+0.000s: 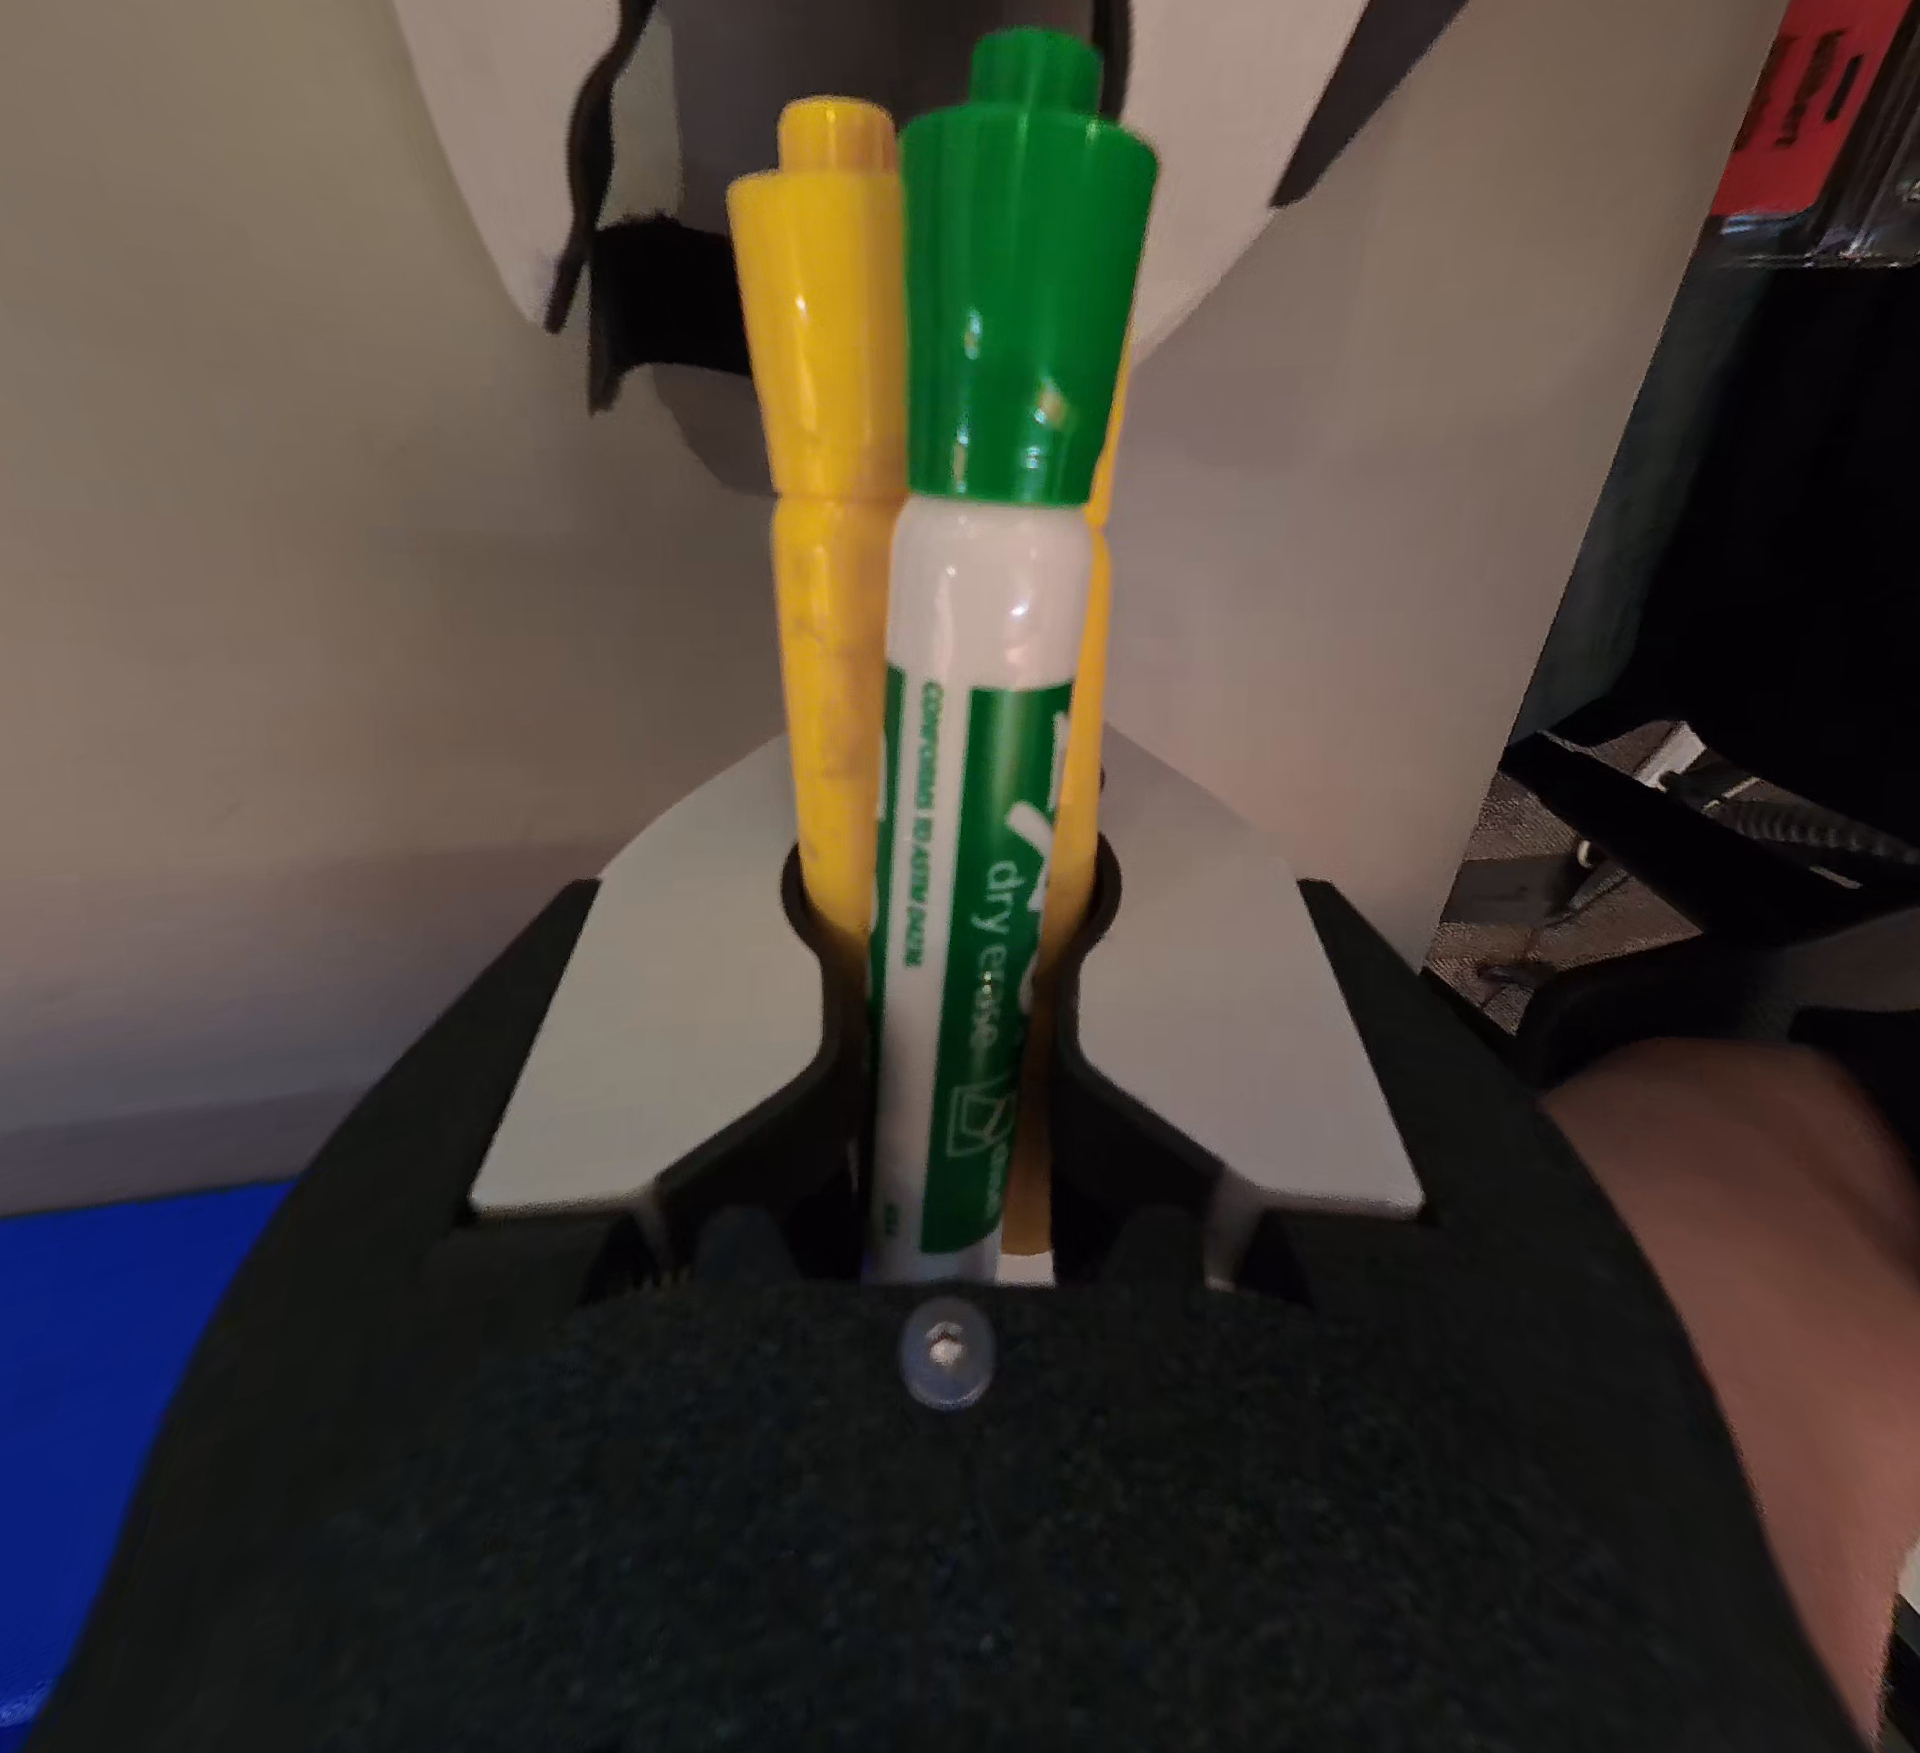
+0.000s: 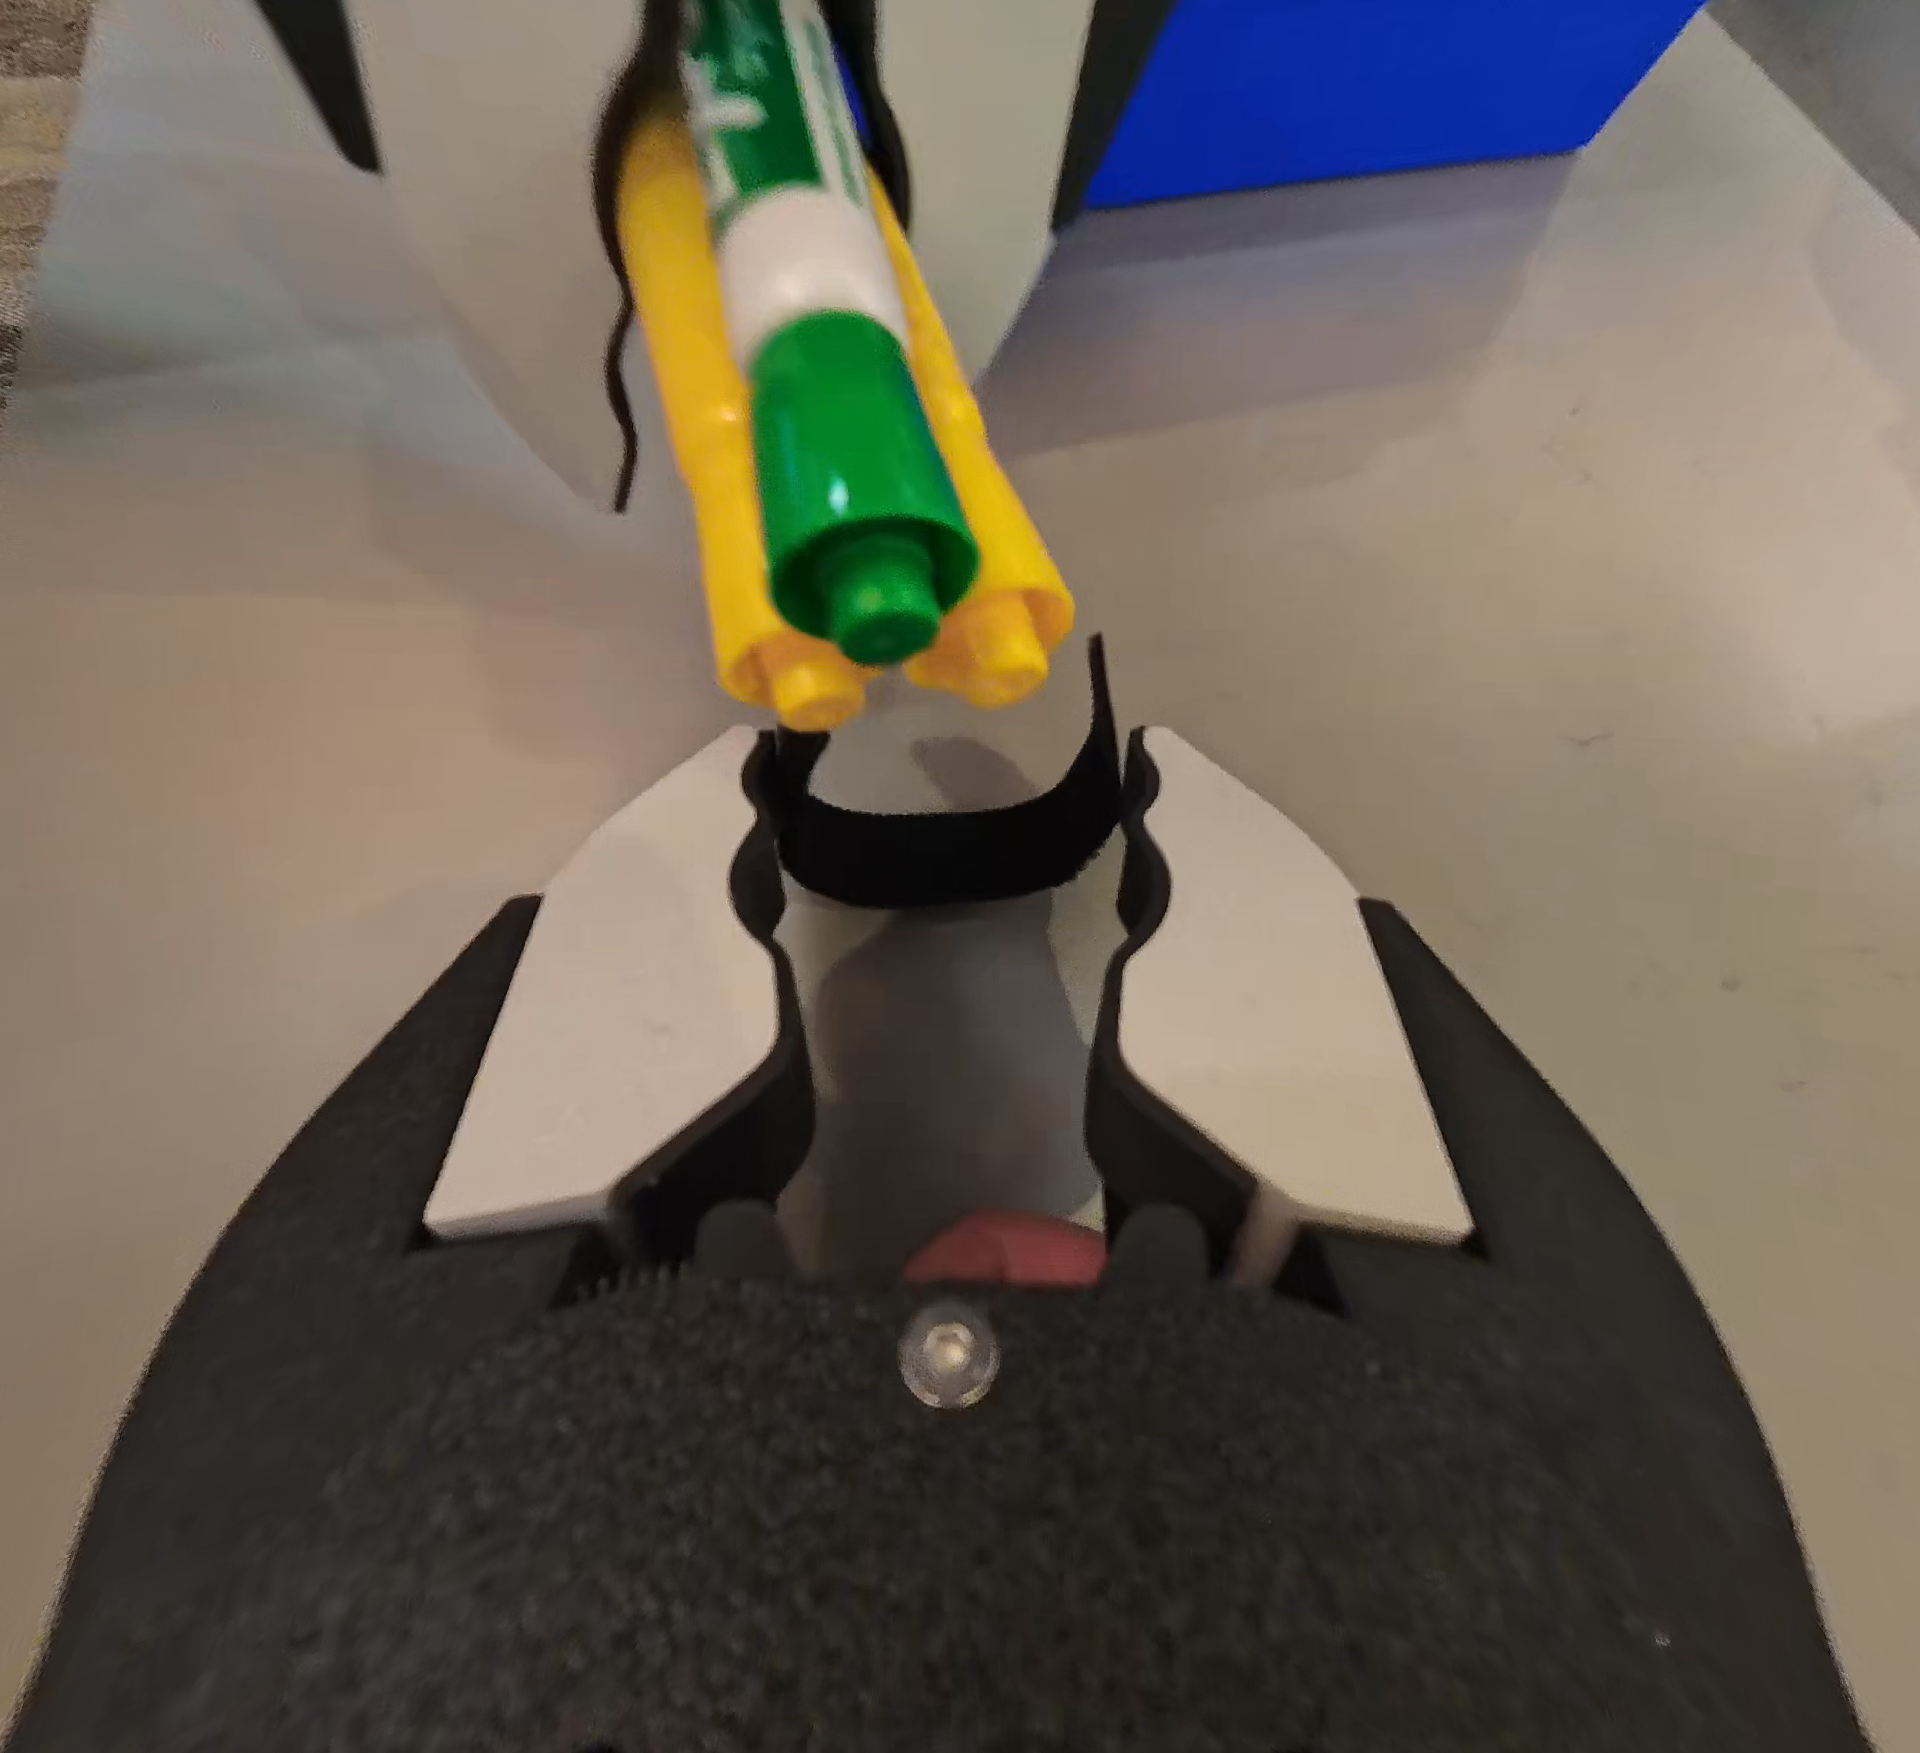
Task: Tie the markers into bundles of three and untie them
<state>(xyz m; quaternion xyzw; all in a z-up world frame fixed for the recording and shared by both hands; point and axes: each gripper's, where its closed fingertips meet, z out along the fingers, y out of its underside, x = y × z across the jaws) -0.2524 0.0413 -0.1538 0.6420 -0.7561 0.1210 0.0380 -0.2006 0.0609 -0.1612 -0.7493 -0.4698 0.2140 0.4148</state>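
Three markers, bunched side by side: one green marker with a white barrel and green cap, plus two yellow markers, the first yellow marker at its 9 o'clock side and the second yellow marker only a sliver behind its 3 o'clock edge in the left wrist view. All three clamped between the two fingers of the left gripper, closed snugly on the barrels, caps pointing to 12 o'clock, away from the camera, lifted clear of the pale counter.

From the right wrist view, the same trio seen cap-end on: green marker on top, one yellow marker toward 8 o'clock of it, the other yellow marker toward 4 o'clock, all touching. One black strap stretched across the gap between the two fingers of the right gripper, spread partway, each fingertip pressing an end of the strap, the band sagging in a shallow curve just below the cap ends, at their 6 o'clock, not touching them as far as can be told. Strap also visible in the left wrist view at 10 o'clock of the markers. One thin black wavy cord hanging beside the left-hand yellow marker. One blue box on the counter at 2 o'clock. One small red piece low between the right fingers, too hidden to identify.
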